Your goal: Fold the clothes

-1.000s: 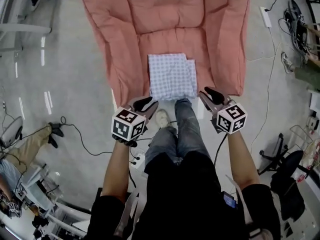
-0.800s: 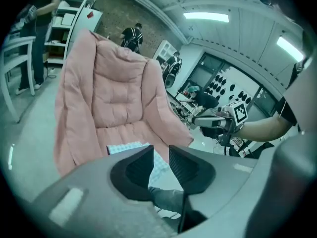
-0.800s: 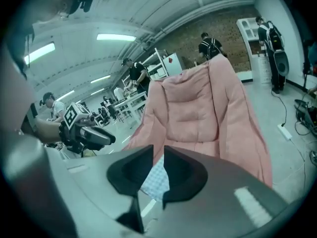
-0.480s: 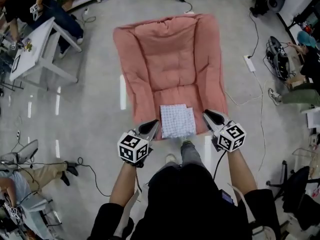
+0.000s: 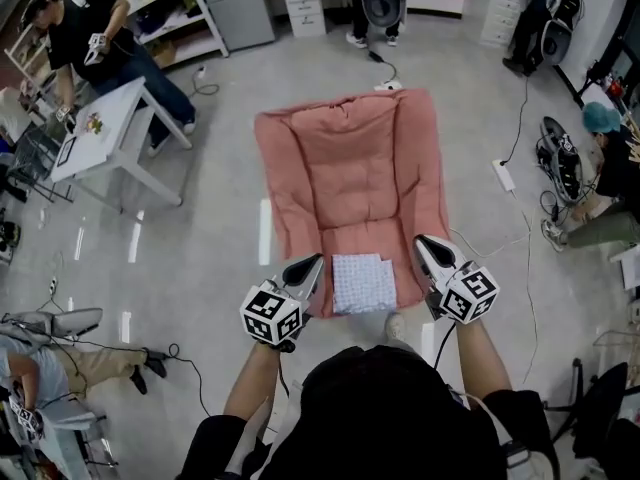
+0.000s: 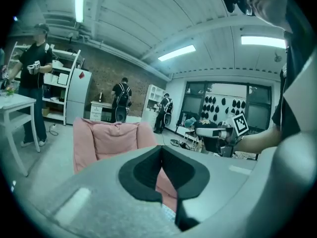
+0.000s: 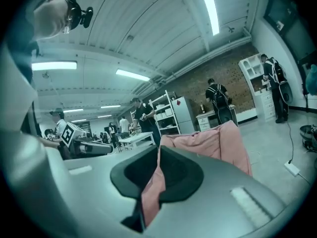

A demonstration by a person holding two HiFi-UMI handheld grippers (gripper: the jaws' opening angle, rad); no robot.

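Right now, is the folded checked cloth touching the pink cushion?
Touching. The head view shows the folded checked cloth lying flat on the near end of the pink cushion, with no gap between them.

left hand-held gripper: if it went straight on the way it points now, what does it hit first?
Probably the pink floor cushion: the left hand-held gripper, jaws shut and empty, points toward its near right part. Depth is unclear, but nothing nearer shows in that line.

The person wore a black short-sleeved top point(image 5: 400, 423). The left gripper point(image 5: 314, 261) and the right gripper point(image 5: 422, 241) were grey with black-lined jaws, each carrying 1 white cube printed with black square markers.
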